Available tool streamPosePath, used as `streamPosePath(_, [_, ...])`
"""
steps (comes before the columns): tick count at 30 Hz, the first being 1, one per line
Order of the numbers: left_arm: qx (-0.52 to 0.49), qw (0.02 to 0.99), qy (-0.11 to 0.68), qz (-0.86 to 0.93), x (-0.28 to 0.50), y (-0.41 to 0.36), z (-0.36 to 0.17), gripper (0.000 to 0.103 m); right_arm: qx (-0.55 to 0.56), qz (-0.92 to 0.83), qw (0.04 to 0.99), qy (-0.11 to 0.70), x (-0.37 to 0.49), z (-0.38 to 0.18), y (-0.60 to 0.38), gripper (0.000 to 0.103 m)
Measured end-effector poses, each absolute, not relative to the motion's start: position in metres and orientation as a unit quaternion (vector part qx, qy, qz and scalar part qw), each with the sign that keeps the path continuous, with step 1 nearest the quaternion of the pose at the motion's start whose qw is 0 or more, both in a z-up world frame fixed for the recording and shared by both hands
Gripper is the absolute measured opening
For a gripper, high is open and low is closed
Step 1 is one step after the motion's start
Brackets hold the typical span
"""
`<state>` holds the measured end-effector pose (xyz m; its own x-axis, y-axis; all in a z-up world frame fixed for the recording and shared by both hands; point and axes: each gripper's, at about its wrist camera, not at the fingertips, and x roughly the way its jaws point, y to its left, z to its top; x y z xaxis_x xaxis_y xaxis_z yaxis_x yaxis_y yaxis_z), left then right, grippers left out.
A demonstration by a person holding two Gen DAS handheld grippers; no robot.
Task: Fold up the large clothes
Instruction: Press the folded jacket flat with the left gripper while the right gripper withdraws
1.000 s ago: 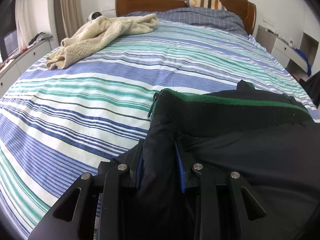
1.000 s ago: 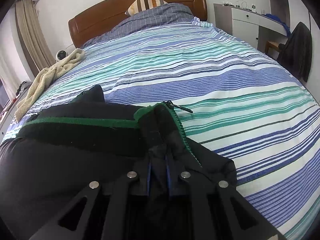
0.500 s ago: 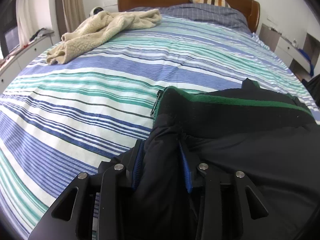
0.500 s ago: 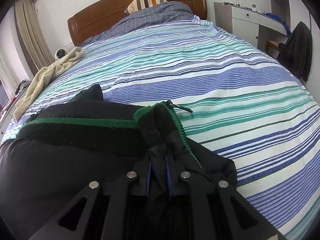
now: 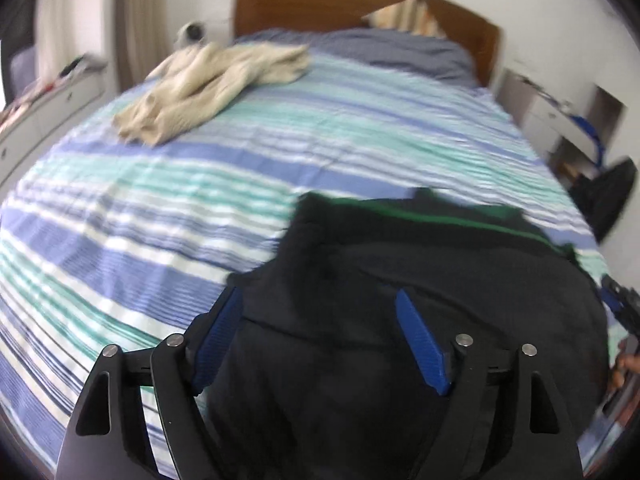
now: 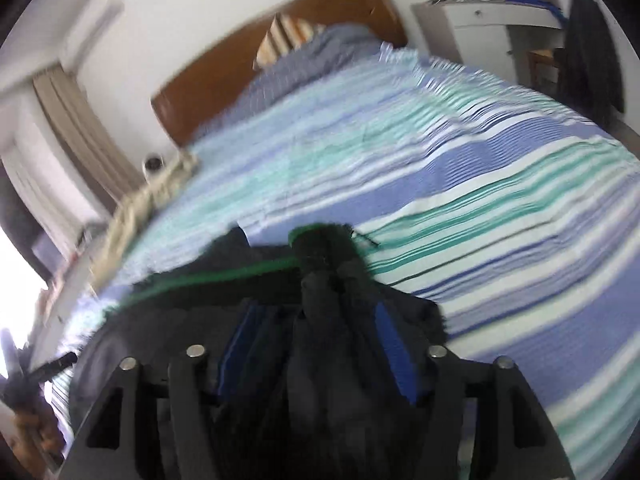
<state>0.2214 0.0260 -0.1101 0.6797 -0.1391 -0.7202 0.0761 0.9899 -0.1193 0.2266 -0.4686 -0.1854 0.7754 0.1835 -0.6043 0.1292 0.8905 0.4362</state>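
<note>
A black jacket with a green-edged collar (image 5: 400,264) lies on the striped bed sheet (image 5: 160,208), near the front edge. My left gripper (image 5: 320,320) is open, its blue pads spread wide over the jacket's left side. My right gripper (image 6: 316,332) is open too, with a bunched fold of the jacket (image 6: 328,280) lying loose between its blue pads near the collar and zipper. Both now views are motion-blurred.
A cream fleece garment (image 5: 208,84) lies at the bed's far left. Pillows (image 5: 400,48) sit by the wooden headboard (image 5: 360,0). A white dresser (image 6: 488,28) and a dark garment on a chair (image 6: 592,44) stand to the right of the bed.
Both grippers were shut on the jacket near the collar and have opened wide, letting it go. Both cameras have lifted and tilted, blurring the views.
</note>
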Motion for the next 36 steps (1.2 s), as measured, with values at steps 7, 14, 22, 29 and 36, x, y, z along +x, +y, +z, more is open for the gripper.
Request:
streamPosePath(7, [-0.023, 0.896, 0.408, -0.173, 0.239, -0.066, -0.087, 0.089, 0.221, 0.094, 0.919, 0.314, 0.140, -0.164, -0.446, 0.063])
streamPosePath(14, [-0.036, 0.847, 0.502, -0.174, 0.307, -0.112, -0.158, 0.094, 0.219, 0.149, 0.913, 0.311, 0.058, -0.168, -0.407, 0.063])
streamPosePath(22, [0.006, 0.857, 0.484, -0.178, 0.280, -0.119, -0.162, 0.096, 0.237, 0.140, 0.900, 0.339, 0.028, -0.193, -0.404, 0.063])
streamPosePath(29, [0.044, 0.867, 0.452, -0.207, 0.213, -0.110, -0.151, 0.096, 0.247, 0.140, 0.898, 0.337, 0.020, -0.194, -0.399, 0.063])
streamPosePath(36, [0.063, 0.874, 0.438, -0.201, 0.212, -0.116, -0.174, 0.097, 0.239, 0.153, 0.893, 0.350, 0.030, -0.197, -0.386, 0.063])
